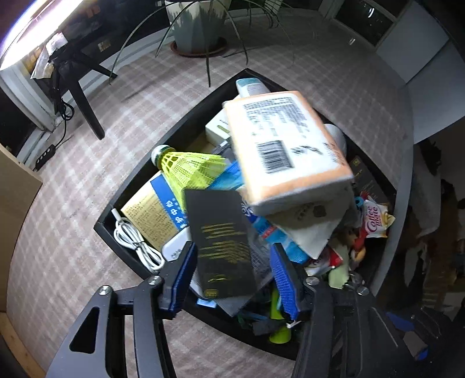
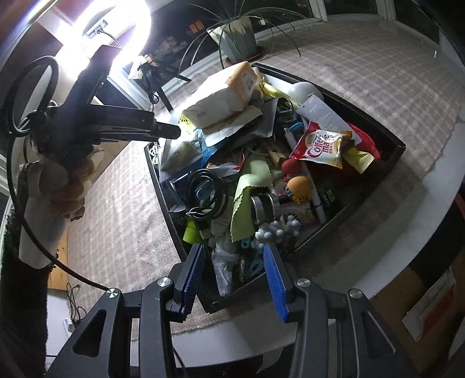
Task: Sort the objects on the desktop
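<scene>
Black and gold-printed, a flat card (image 1: 222, 244) lies between the blue pads of the left claw (image 1: 232, 273), which stand wide and clear of its edges; its long axis runs away from the claw, toward the tissue pack (image 1: 287, 148) topping the heap in the tray (image 1: 122, 215). The right claw (image 2: 232, 276) hangs half-wide and empty over the tray's near corner, so the left seems nearer the card.

One black tray (image 1: 139, 180). One yellow plastic shuttlecock (image 1: 189, 168). One orange-edged tissue pack (image 1: 284, 145). One flat black box with gold print (image 1: 221, 241). One coiled white cable (image 1: 136, 244). One potted plant (image 1: 197, 26). One red coffee creamer packet (image 2: 322, 145).
</scene>
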Motion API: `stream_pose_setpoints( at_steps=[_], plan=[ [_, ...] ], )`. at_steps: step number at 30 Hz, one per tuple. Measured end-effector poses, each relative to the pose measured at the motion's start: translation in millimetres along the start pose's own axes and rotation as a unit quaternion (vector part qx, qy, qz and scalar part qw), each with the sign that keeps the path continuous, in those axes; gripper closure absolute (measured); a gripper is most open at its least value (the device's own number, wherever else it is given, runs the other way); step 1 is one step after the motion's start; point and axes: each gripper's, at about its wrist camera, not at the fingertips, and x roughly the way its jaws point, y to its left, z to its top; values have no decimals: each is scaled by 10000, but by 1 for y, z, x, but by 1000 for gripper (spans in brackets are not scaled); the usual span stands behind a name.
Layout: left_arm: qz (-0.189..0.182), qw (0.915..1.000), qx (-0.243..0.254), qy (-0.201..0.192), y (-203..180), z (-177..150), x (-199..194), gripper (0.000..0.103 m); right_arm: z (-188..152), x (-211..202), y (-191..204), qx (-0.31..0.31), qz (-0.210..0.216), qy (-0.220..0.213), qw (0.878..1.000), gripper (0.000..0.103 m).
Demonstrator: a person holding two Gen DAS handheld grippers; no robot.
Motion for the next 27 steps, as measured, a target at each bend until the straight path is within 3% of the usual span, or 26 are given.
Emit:
stream_pose_setpoints(
  at_steps=[7,13,19,25,27],
  plan=[
    [256,9993,-40,-256,2,-23,-22,41,1,-5,3,-132,4,-4,9999,64],
    [718,9949,-229,-669,20,-68,-59,41,6,-6,24,-477,-101,-44,9988,64],
    [1292,9814,-790,-1178,54,-136,-102,41,7,-6,64,-1100,-366,-245,9930,64],
    [1450,9690,-1567,-1240,88,-215,-125,35,5,-3,116,-1743,-427,-409,9829,64],
    [1582,9628,-1797,-1255,98,-238,-130,35,2,-1,133,-1932,-403,-440,9794,57]
  ],
)
